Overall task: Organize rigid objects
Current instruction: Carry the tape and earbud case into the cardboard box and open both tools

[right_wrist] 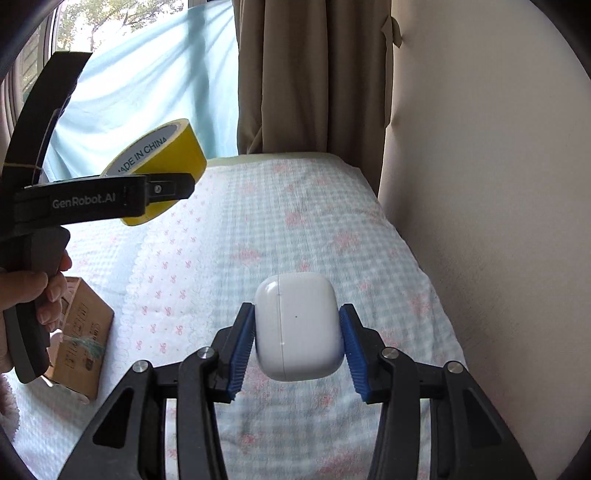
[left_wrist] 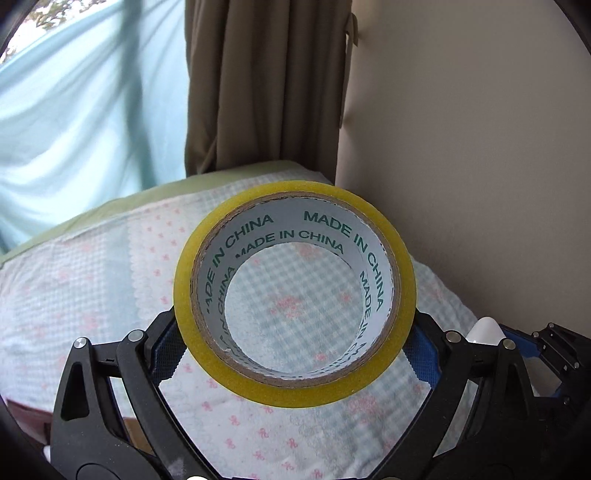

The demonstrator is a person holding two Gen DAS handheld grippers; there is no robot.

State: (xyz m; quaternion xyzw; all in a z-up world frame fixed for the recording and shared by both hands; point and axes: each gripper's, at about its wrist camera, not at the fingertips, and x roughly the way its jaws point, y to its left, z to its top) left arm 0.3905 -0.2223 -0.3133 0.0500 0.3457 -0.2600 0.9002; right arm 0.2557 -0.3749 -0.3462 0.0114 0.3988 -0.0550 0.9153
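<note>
Left of bed (right_wrist: 332, 229): cardboard box (right_wrist: 83, 343), nr curtain (right_wrist: 310, 74).

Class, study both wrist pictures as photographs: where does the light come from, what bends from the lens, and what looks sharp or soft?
Left wrist view: daylight glows through the pale blue sheet; the tape roll in the left tongs is sharp, lettering readable. Right wrist view: the window is washed out; the wall bows with fisheye distortion; the white case in the right tongs is crisp, the bedspread slightly soft.
</note>
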